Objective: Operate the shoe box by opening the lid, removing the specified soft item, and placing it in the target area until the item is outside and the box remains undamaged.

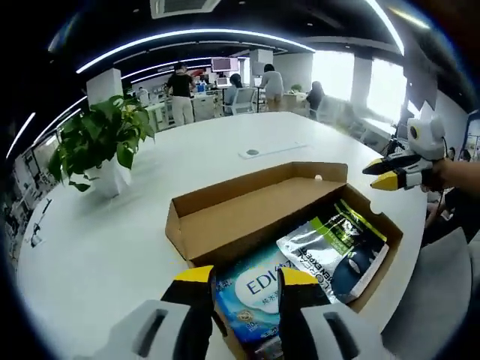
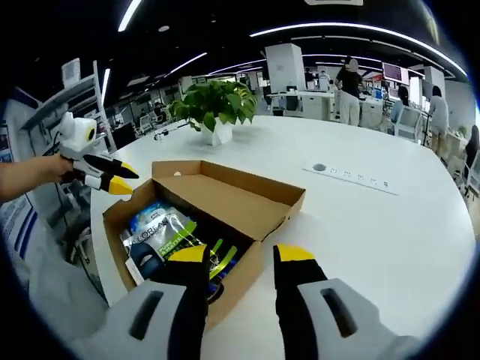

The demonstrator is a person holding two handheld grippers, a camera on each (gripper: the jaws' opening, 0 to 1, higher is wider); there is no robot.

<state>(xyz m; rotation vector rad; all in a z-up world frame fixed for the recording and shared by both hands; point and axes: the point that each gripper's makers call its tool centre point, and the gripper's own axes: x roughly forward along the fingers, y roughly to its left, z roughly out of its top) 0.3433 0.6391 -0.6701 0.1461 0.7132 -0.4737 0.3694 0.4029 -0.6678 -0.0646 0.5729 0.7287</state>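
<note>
Here, with the lid already folded back, the shoe box (image 1: 225, 217) lies open on the white table (image 1: 112, 247) and I am at the reaching-in step. My left gripper (image 1: 245, 279) hovers over the near end, jaws apart and empty, just above the blue soft pack (image 1: 251, 296); a silver pouch (image 1: 334, 251) lies beside it inside the box. My right gripper (image 2: 238, 259) waits at the opposite wall, jaws likewise apart and empty. Next, I judge, one gripper must dip in and pinch the pack without snagging the cardboard.
</note>
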